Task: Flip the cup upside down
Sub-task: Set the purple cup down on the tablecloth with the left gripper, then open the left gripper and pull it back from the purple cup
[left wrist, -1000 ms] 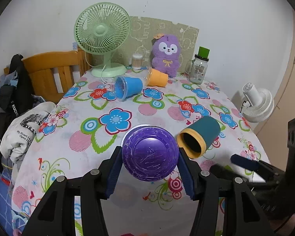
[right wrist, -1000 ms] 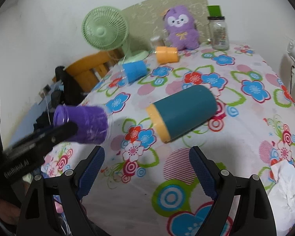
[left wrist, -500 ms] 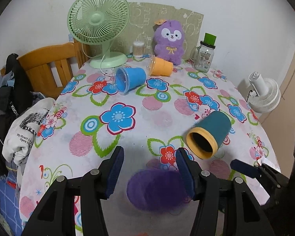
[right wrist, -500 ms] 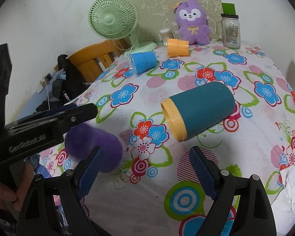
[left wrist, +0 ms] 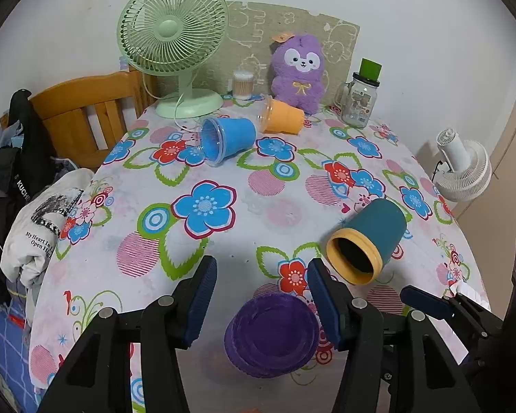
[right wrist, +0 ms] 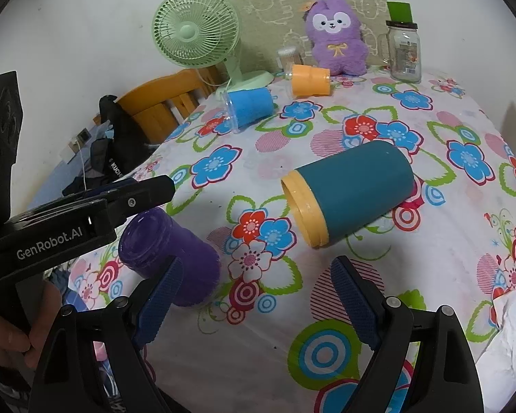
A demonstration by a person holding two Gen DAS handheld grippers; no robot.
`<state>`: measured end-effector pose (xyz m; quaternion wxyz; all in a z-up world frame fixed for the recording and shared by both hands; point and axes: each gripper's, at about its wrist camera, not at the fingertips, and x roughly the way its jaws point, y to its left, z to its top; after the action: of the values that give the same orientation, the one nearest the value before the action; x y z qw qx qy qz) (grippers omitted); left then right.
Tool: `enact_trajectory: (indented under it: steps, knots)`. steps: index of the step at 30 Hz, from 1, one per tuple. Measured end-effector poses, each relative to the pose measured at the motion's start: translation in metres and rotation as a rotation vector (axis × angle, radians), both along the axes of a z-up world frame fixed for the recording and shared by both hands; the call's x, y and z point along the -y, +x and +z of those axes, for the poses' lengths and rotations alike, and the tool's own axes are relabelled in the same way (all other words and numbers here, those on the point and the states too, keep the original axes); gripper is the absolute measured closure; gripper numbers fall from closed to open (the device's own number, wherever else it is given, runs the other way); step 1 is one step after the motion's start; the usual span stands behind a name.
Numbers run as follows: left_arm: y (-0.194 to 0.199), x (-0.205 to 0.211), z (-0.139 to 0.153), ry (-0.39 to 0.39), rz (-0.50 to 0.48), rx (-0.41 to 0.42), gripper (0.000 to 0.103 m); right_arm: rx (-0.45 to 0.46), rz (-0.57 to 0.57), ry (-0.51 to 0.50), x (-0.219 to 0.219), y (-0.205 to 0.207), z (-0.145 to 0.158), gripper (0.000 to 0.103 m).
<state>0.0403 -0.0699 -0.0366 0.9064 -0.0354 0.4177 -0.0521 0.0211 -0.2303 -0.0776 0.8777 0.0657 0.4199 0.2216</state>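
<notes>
A purple cup [left wrist: 271, 335] stands upside down, base up, on the flowered tablecloth [left wrist: 203, 206] near the front edge; it also shows in the right wrist view [right wrist: 175, 261]. My left gripper [left wrist: 261, 304] is open just above and behind it, not touching. A teal cup with a yellow rim [left wrist: 368, 241] lies on its side to the right; it also shows in the right wrist view [right wrist: 351, 192]. My right gripper [right wrist: 254, 306] is open and empty in front of the teal cup.
A blue cup [left wrist: 228, 139] and an orange cup [left wrist: 282, 117] lie on their sides further back. A green fan [left wrist: 175, 48], purple plush toy [left wrist: 297, 72] and glass jar [left wrist: 359, 99] stand at the back. A wooden chair [left wrist: 82, 117] with clothes is left.
The left gripper held the purple cup raised, then opened and let it go; the cup now stands on the table below the jaws. The right gripper stayed open.
</notes>
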Motion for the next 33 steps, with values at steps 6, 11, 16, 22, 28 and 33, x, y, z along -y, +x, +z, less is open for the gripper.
enact_trajectory:
  steps: [6, 11, 16, 22, 28, 33]
  knots:
    - [-0.001, 0.000, 0.000, 0.000, -0.003, 0.001, 0.046, 0.001, 0.000, -0.001, -0.001, -0.002, 0.001, 0.013]
    - [-0.006, 0.000, -0.002, -0.003, 0.001, -0.004, 0.046, 0.003, -0.002, -0.006, -0.002, -0.004, 0.002, 0.013]
    - [-0.011, -0.001, -0.001, 0.009, 0.016, -0.009, 0.025, 0.001, -0.002, -0.013, -0.003, -0.005, 0.004, 0.013]
    - [-0.018, -0.005, 0.004, 0.014, 0.030, 0.015, 0.015, 0.016, -0.001, -0.029, -0.007, -0.009, 0.012, 0.013]
    - [-0.021, -0.011, 0.009, 0.005, 0.045, 0.024, 0.009, 0.036, -0.006, -0.060, -0.014, -0.010, 0.022, 0.013]
    - [-0.026, -0.019, 0.014, 0.006, 0.068, 0.053, 0.004, 0.063, -0.026, -0.088, -0.019, -0.011, 0.030, 0.009]
